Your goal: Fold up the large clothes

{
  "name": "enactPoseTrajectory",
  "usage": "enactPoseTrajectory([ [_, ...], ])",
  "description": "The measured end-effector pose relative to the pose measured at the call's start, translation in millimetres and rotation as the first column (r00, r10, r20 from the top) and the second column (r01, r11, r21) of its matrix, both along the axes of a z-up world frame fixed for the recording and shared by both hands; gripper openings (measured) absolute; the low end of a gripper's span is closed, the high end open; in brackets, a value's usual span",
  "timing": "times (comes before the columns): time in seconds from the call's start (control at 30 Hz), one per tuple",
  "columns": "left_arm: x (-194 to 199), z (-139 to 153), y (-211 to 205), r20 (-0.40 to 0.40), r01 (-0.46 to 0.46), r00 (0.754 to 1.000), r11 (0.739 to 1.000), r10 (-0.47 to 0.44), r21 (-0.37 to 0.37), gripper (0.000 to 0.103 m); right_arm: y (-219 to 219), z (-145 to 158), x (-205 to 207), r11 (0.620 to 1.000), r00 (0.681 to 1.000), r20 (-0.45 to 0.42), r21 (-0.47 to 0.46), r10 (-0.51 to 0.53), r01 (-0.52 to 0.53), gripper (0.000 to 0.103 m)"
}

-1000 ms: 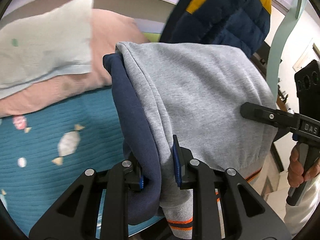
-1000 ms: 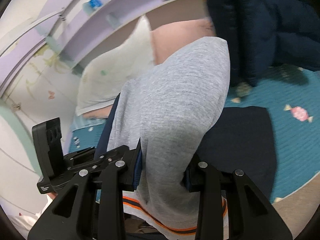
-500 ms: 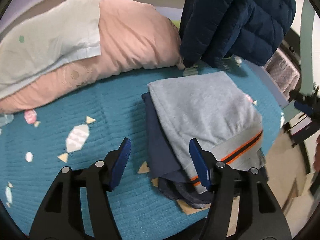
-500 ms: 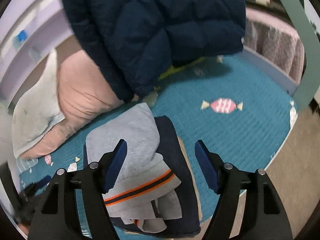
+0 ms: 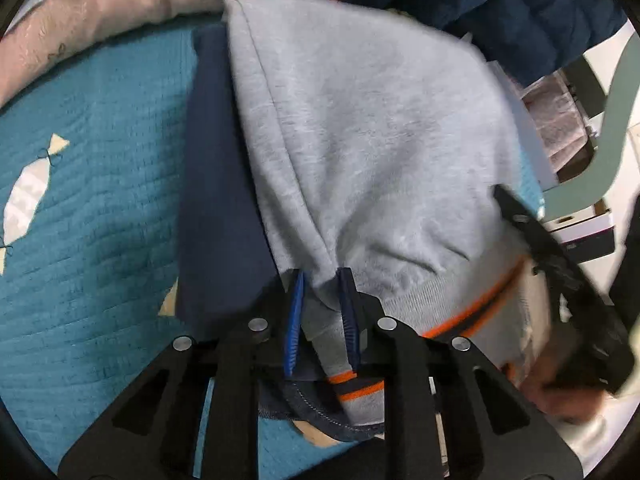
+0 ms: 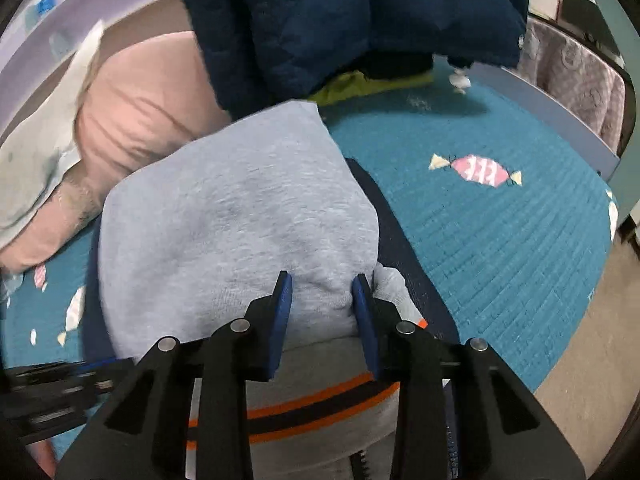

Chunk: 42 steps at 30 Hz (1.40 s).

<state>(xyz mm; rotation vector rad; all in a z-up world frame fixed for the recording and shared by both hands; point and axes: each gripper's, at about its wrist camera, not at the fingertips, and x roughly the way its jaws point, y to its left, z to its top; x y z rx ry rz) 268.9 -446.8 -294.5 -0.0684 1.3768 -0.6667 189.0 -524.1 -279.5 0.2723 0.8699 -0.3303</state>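
Observation:
A folded grey sweatshirt [image 5: 372, 140] with a navy panel [image 5: 224, 200] and an orange-and-dark striped hem [image 5: 476, 312] lies on the teal bedspread [image 5: 88, 216]. My left gripper [image 5: 322, 280] is shut on a pinch of grey fabric at its near left edge. In the right wrist view the same grey sweatshirt [image 6: 228, 216] fills the middle, and my right gripper [image 6: 322, 284] is shut on a bunch of grey fabric just above the striped hem [image 6: 320, 404]. The right gripper also shows blurred at the right of the left wrist view [image 5: 560, 280].
A pink pillow [image 6: 136, 92] under a pale cloth [image 6: 44, 128] lies at the back left. A dark blue puffer jacket [image 6: 360, 16] hangs over the back of the bed. The bed's edge [image 6: 576, 120] and floor [image 6: 580, 384] are to the right.
Both grippers were open above the laid-down sweatshirt half a second ago. They have moved down onto it and closed on the grey fabric near the hem.

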Motion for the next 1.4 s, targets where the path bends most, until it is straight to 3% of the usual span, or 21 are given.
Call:
enactPoseTrajectory([
  [0.1,-9,13,0,0.066,0.041,0.997,0.999,-0.042,0.009,0.018,5,8,-4,0.999,0.999,-0.025,-0.029,0.033,-0.033,0.030],
  [0.2,-15,29,0,0.130,0.064,0.989,0.998,-0.066,0.021,0.016,-1,22,-5,0.999,0.999,-0.027,0.036,0.035,-0.034,0.030],
  [0.3,-13,46,0,0.175,0.042,0.984,0.999,-0.037,-0.022,0.016,-2,41,-4,0.995,0.998,0.050,0.084,0.040,-0.045,0.031],
  [0.47,0,66,-15,0.291,-0.008,0.956,0.997,0.031,-0.079,0.014,14,70,11,0.994,0.984,0.142,-0.022,0.107,-0.105,0.031],
  [0.5,4,61,-24,0.298,-0.016,0.954,0.997,0.039,-0.080,0.008,15,67,16,0.994,0.983,0.150,-0.030,0.110,-0.107,0.025],
  [0.63,18,21,-48,0.259,-0.050,0.964,0.996,0.067,-0.071,0.000,1,22,35,0.995,0.992,0.088,0.045,0.088,-0.092,0.000],
  [0.77,2,19,-57,0.401,-0.023,0.916,1.000,0.028,-0.017,0.000,-16,6,20,0.981,0.981,0.190,0.177,0.044,-0.078,0.000],
  [0.87,2,27,-55,0.422,-0.031,0.906,0.999,0.042,-0.031,0.000,-9,21,21,0.987,0.983,0.167,0.135,0.069,-0.092,0.001],
  [1.0,16,46,-54,0.449,-0.071,0.887,0.992,0.109,-0.100,0.000,10,60,29,0.984,0.958,0.252,0.073,0.140,-0.163,0.001],
  [1.13,40,65,-56,0.485,-0.087,0.863,0.987,0.141,-0.131,0.000,17,74,61,0.981,0.945,0.276,0.031,0.177,-0.193,0.001],
  [1.23,64,64,-58,0.452,-0.101,0.877,0.982,0.164,-0.161,0.000,14,67,87,0.967,0.937,0.282,0.086,0.205,-0.238,0.001],
  [1.3,83,43,-59,0.394,-0.144,0.900,0.980,0.186,-0.134,0.000,9,51,105,0.949,0.934,0.280,0.163,0.220,-0.272,0.001],
  [1.4,97,9,-51,0.357,-0.163,0.915,0.982,0.188,-0.100,0.000,-3,15,123,0.965,0.969,0.150,0.145,0.194,-0.216,0.000],
])
